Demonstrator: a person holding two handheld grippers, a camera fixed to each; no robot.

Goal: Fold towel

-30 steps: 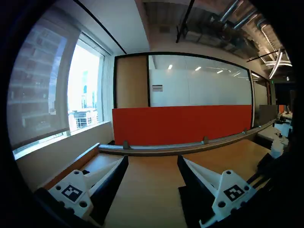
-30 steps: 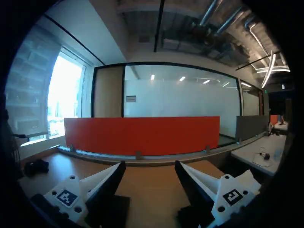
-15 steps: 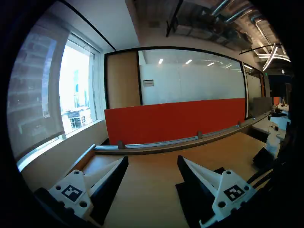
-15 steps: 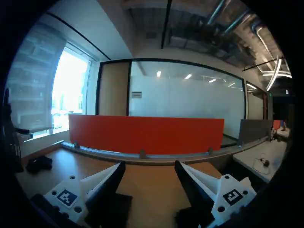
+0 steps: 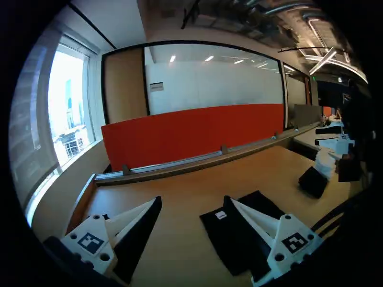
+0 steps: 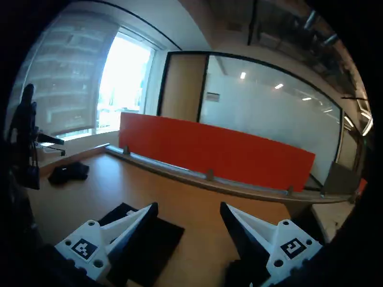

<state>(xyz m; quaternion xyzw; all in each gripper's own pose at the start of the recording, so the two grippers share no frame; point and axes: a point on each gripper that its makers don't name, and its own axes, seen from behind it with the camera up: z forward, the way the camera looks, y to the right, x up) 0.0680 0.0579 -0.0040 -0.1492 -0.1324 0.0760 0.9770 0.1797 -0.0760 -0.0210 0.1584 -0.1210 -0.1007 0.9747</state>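
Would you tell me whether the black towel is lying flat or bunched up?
Flat: the towel lies as a smooth dark rectangle on the table; whether it is doubled over, I cannot tell.

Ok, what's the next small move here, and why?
Probably bring the left gripper and right gripper down to the towel and pinch its near corners: both hover open, holding nothing, and it lies flat on the desk, untouched.
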